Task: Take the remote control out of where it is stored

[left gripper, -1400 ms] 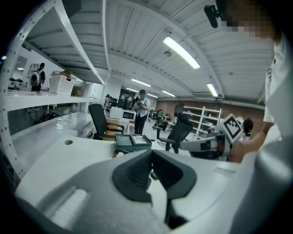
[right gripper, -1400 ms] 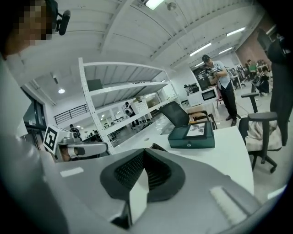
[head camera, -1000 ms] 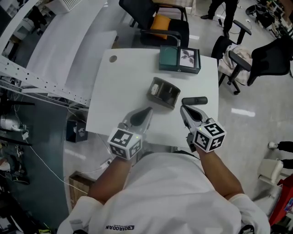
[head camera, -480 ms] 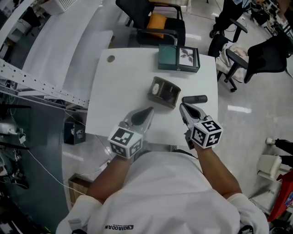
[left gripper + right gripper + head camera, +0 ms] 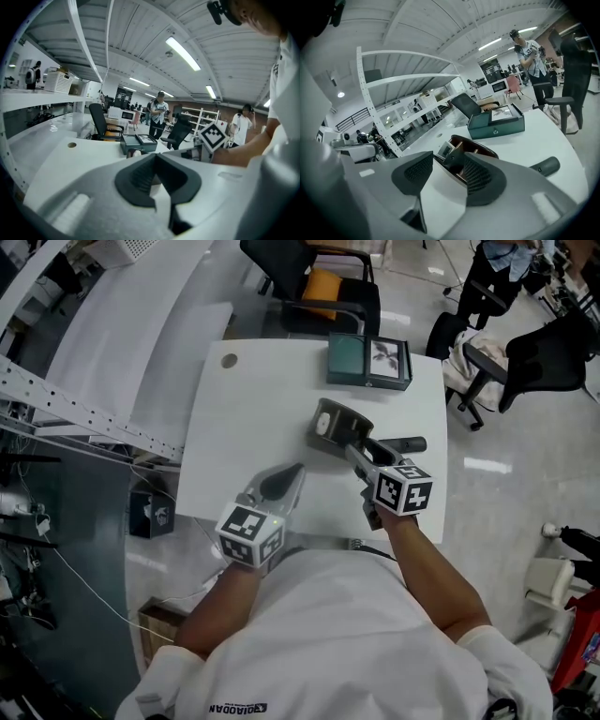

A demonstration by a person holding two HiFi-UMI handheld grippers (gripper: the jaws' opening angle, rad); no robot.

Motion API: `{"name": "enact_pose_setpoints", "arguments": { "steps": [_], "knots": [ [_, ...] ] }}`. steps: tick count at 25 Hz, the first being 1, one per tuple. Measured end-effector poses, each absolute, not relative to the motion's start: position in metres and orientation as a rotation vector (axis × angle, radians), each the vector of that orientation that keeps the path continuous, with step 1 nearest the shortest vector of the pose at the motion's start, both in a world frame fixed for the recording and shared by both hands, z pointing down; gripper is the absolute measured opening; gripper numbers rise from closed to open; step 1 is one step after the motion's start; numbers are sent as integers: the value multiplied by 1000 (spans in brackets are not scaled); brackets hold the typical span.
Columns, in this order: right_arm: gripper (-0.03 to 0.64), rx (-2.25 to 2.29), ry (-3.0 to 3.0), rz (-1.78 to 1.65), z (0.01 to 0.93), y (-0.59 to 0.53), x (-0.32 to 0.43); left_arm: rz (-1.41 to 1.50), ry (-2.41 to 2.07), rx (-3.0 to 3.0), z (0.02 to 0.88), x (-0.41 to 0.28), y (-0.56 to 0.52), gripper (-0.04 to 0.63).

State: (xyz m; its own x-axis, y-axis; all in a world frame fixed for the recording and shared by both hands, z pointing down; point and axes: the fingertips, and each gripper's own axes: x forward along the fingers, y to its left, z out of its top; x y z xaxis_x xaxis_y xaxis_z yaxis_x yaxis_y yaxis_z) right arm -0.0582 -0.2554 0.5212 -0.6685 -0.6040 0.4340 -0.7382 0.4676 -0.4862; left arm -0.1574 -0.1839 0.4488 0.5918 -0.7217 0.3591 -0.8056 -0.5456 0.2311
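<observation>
The right gripper (image 5: 354, 448) (image 5: 447, 161) has its jaws well apart, and they have just been opening; no pad presses on anything; its tips sit at the near right edge of the dark holder (image 5: 349, 416) (image 5: 483, 148), and in the right gripper view the holder's near rim and what stands inside it show in the gap between the pads, ungripped; the left gripper (image 5: 289, 474) (image 5: 154, 157) has its jaws together at the tips with nothing between them; it hovers over bare table (image 5: 239, 418), apart from the holder and to its near left in the head view

The light remote (image 5: 322, 424) (image 5: 444, 151) stands in the holder at the holder's left end as the head view shows it; it stands on end, long axis up out of the holder and somewhat tilted, its small screen at the upper end and facing the right gripper; its lower part is hidden by the holder's wall; a dark piece stands just beside it inside the holder, and I cannot tell what it is

A black remote (image 5: 401, 443) (image 5: 543, 166) lies flat on the table just right of the holder; its long axis runs left to right in the head view; a teal box (image 5: 367, 362) (image 5: 497, 123) sits at the far edge of the table, well behind the holder
</observation>
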Motion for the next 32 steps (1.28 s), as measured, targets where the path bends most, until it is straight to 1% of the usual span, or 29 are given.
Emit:
{"name": "enact_pose_setpoints", "arguments": {
  "steps": [3, 6, 7, 10, 11, 16, 18, 32],
  "knots": [
    [246, 1166, -2476, 944, 532, -260, -65, 309, -1244, 2442, 449, -164, -180, 3],
    [252, 1177, -2449, 937, 540, -266, -69, 303, -1253, 2436, 449, -168, -176, 3],
    [244, 1183, -2442, 955, 542, -268, -70, 302, -1256, 2433, 449, -170, -174, 3],
    [188, 1205, -2425, 1060, 546, -270, -73, 291, -1266, 2424, 448, -175, -170, 3],
    [185, 1212, -2416, 1082, 547, -271, -74, 288, -1271, 2421, 448, -177, -169, 3],
    [134, 1265, -2393, 1029, 546, -277, -70, 278, -1303, 2408, 446, -187, -168, 3],
    [102, 1286, -2402, 1000, 540, -280, -69, 277, -1313, 2403, 446, -191, -168, 3],
    [98, 1293, -2490, 846, 495, -279, -69, 252, -1328, 2415, 440, -190, -170, 3]
  ]
}}
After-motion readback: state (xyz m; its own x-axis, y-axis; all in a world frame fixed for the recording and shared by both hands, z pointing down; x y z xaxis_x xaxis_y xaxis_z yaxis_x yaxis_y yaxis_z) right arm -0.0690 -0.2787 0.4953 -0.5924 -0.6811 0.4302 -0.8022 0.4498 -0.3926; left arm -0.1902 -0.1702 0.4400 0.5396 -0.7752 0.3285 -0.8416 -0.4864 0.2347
